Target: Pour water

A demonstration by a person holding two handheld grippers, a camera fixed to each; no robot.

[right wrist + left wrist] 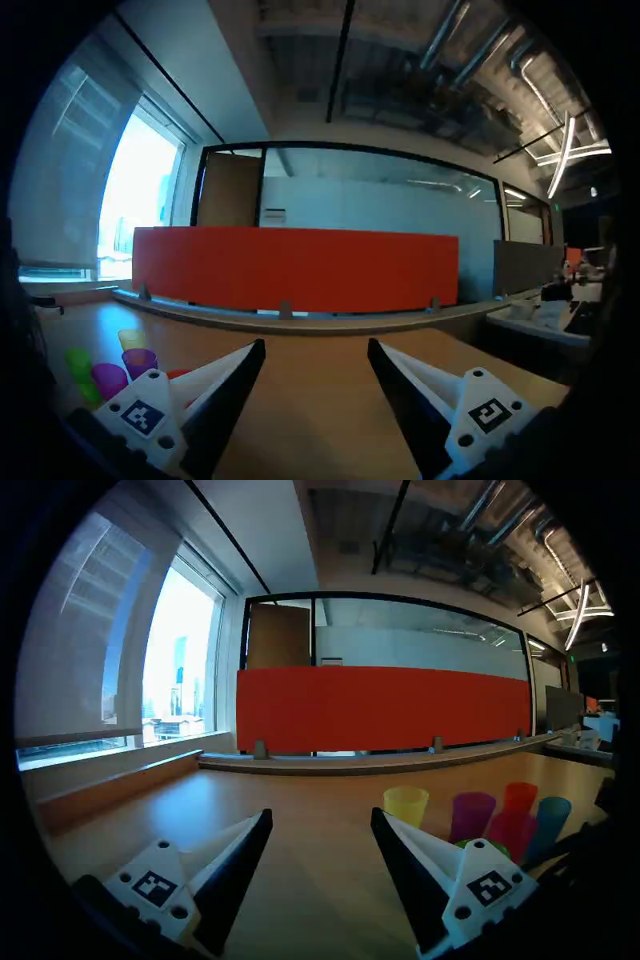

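Plainly, coloured cups upright, mouths up, on table.

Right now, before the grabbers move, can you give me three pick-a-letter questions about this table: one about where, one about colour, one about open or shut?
1. In the left gripper view, where does the cluster of coloured plastic cups stand?
A. On the wooden table, toward the right of that view.
B. On the window sill.
C. Between the fingers.

2. What colour is the long flat divider panel behind the table?
A. Green.
B. Red.
C. White.

3. How is the left gripper?
A. Shut on a cup.
B. Shut on nothing.
C. Open, holding nothing.

Answers:
1 A: the cups sit on the wood beyond the right-hand finger.
2 B: the panel is bright red.
3 C: a wide gap shows between its fingers, with bare table in it.
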